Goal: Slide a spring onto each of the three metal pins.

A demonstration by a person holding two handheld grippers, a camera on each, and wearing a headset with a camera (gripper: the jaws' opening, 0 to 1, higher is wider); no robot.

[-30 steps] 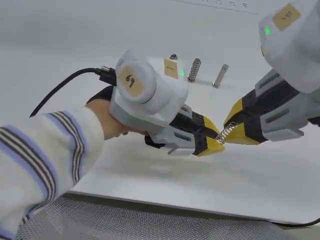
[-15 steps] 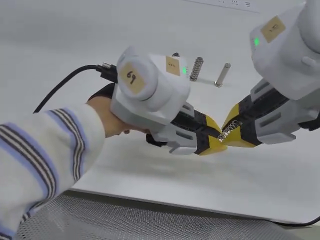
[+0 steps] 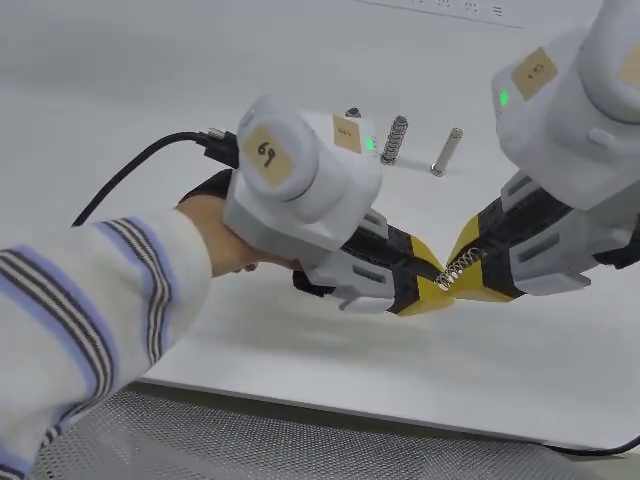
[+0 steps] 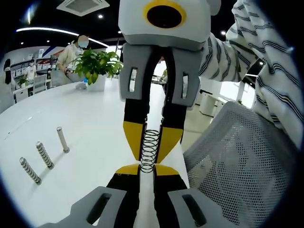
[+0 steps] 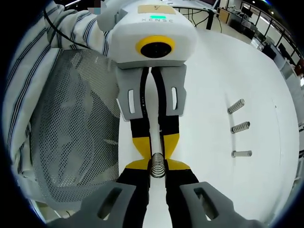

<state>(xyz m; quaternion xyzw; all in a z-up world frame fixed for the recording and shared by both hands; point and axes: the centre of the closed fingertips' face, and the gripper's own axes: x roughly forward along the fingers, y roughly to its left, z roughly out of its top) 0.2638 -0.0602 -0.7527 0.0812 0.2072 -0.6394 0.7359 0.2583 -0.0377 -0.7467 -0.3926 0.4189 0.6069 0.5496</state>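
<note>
A small steel spring (image 3: 458,268) hangs over the white table (image 3: 300,350), bridged between both grippers' yellow tips. My right gripper (image 3: 466,266) is shut on its sides, the spring (image 5: 157,166) lying end-on between that gripper's (image 5: 157,165) jaws. My left gripper (image 3: 438,284) meets it tip to tip, and the spring's (image 4: 149,149) near end sits pinched in my left gripper (image 4: 147,170). Far back stand three pins: two sleeved pins (image 4: 29,171) (image 4: 45,155) each wear a spring, and a bare pin (image 4: 61,139) stands beside them. The bare pin (image 3: 446,152) is rightmost.
A black cable (image 3: 130,175) trails left from my left gripper. A striped sleeve (image 3: 90,320) covers the arm holding it. A grey mesh chair (image 5: 76,128) lies below the table's near edge. A potted plant (image 4: 97,66) and people are far off.
The right gripper has drawn in closer to the left one, bringing the spring's end between the left tips. The pins have not moved.
</note>
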